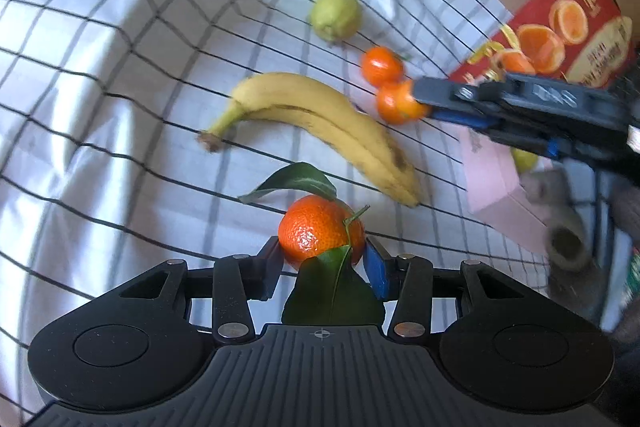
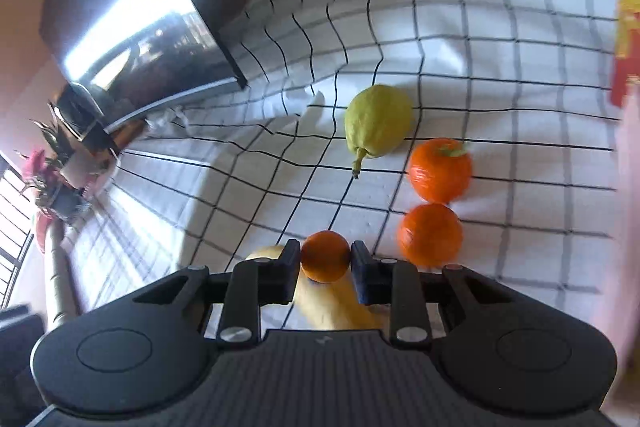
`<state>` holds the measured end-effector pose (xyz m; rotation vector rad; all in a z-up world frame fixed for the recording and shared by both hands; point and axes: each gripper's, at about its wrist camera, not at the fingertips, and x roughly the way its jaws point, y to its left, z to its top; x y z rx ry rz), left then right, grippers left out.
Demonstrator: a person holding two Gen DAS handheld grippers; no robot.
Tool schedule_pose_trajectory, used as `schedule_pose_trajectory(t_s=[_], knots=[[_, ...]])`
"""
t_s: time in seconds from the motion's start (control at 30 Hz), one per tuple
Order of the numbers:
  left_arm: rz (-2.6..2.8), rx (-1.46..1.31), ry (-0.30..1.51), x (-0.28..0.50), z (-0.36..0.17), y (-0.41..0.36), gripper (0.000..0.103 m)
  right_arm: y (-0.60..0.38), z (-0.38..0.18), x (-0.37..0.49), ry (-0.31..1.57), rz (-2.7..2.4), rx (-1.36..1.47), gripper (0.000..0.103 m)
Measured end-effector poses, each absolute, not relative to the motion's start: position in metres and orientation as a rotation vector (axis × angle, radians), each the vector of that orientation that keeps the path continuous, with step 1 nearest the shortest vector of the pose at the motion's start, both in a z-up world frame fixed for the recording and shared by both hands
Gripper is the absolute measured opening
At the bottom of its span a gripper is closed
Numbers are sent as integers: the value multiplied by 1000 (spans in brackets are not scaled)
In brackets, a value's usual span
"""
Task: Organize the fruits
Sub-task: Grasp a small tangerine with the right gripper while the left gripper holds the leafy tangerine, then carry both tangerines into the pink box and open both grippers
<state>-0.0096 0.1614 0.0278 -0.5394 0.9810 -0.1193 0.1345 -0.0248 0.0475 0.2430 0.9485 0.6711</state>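
The left gripper pinches a bright orange mandarin with green leaves between its jaws, one leaf hanging down in front of the gripper body and another curling up on the far side of the fruit. The right gripper pinches a small, smooth orange mandarin between its jaws, which stand close together on it; in the left wrist view this gripper reaches in from the right with an orange fruit at its tip, though blur there hides the contact. Both held fruits hang above a white cloth with a black grid pattern that covers the table. On the cloth, a pair of yellow bananas joined at the stem lies near the middle, its stem pointing left. Beyond it, a yellow-green pear-like fruit lies on the far side, and two more orange mandarins, the farther orange mandarin and the nearer orange mandarin, sit just beside each other to its near right. A red cardboard box printed with cut oranges stands at the far right of the cloth, and a pale pink box lies nearer on the right. A dark screen stands at the far left edge of the table, with potted plants further left.
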Motion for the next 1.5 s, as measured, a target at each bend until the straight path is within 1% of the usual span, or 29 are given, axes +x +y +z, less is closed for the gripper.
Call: schedule_pose_trajectory(t_s=[0.2, 0.37, 0.43, 0.53, 0.73, 0.83, 0.87, 0.93, 1.07, 1.23, 1.37, 1.43, 1.5], knots=[[-246, -463, 998, -6, 34, 116, 49, -81, 67, 64, 876, 587, 201, 27], [-392, -396, 1027, -6, 37, 62, 49, -134, 83, -1, 801, 441, 113, 27], [-468, -368, 1014, -4, 47, 37, 49, -156, 93, -23, 759, 388, 86, 27], [-578, -335, 933, 7, 82, 7, 49, -185, 112, -47, 692, 318, 99, 27], [-682, -231, 619, 49, 195, -34, 49, -236, 157, -77, 513, 209, 161, 27], [-698, -199, 560, 82, 220, -55, 49, -257, 169, -80, 458, 173, 184, 27], [-696, -197, 571, 95, 219, -64, 49, -261, 171, -79, 447, 163, 190, 27], [-701, -201, 653, 126, 201, -83, 49, -267, 172, -77, 434, 145, 200, 27], [-662, -146, 857, 168, 132, -120, 49, -274, 164, -80, 442, 138, 221, 27], [-658, -19, 1012, 185, 64, -160, 49, -279, 146, -80, 487, 105, 239, 27], [-661, 90, 1093, 181, 41, -172, 49, -285, 133, -82, 514, 75, 254, 27], [-680, 132, 1080, 173, 38, -172, 46, -289, 125, -79, 534, 59, 264, 27], [-706, 105, 1062, 168, 43, -164, 46, -291, 118, -75, 555, 50, 275, 27]])
